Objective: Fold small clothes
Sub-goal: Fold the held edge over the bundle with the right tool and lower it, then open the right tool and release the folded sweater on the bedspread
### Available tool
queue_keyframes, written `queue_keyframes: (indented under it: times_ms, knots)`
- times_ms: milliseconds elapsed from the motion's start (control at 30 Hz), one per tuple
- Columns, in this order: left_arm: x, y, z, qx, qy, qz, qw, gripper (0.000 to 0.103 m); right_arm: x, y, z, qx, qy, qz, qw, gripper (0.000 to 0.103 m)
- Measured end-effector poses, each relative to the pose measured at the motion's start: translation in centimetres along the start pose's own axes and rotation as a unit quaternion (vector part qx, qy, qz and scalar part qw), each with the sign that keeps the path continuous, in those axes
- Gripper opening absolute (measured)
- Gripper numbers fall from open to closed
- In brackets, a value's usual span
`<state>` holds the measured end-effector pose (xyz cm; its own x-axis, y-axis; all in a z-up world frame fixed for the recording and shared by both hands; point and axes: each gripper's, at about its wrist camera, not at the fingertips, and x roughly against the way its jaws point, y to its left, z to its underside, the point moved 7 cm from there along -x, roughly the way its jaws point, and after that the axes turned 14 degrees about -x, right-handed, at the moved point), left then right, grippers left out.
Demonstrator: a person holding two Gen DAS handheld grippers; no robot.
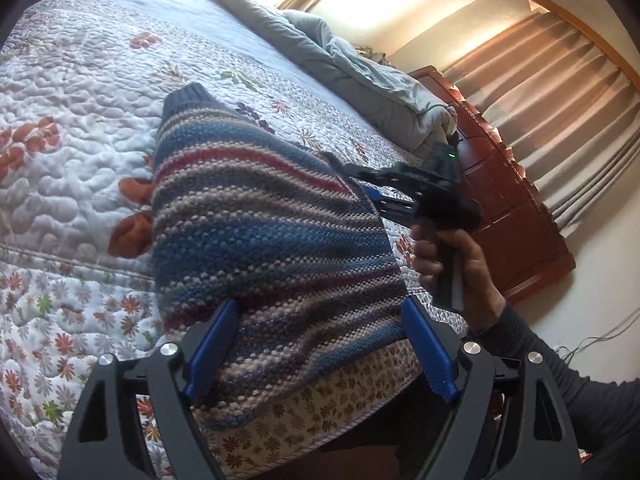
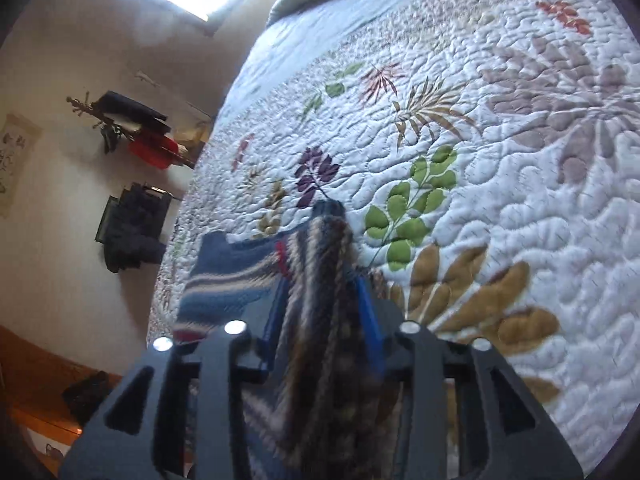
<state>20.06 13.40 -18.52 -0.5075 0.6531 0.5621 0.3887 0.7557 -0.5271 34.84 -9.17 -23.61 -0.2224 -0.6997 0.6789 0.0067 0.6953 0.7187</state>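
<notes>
A small striped knit sweater point(image 1: 264, 240), blue, red and beige, lies on the floral quilt point(image 1: 72, 128) near the bed's edge. My left gripper point(image 1: 320, 344) is open, its blue fingers point(image 1: 212, 348) wide apart on either side of the sweater's near part. My right gripper point(image 1: 384, 192) shows in the left wrist view at the sweater's far right edge, held by a hand. In the right wrist view, my right gripper point(image 2: 320, 312) is shut on a bunched fold of the sweater point(image 2: 320, 280), lifted above the quilt point(image 2: 500, 160).
A grey duvet point(image 1: 352, 60) is heaped at the head of the bed. A wooden headboard point(image 1: 504, 184) and curtains point(image 1: 560, 112) stand to the right. The bed's edge point(image 1: 320, 412) runs just under my left gripper. Bags hang on the wall point(image 2: 132, 224).
</notes>
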Motion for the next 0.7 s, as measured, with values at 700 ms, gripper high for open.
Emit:
queue_keyframes:
  times_ms: [700]
  knots:
    - [1.0, -0.1, 0.9, 0.036, -0.01, 0.004, 0.9993, 0.091, 7.0, 1.5, 14.5, 0.105, 0.011, 0.025, 0.994, 0.032]
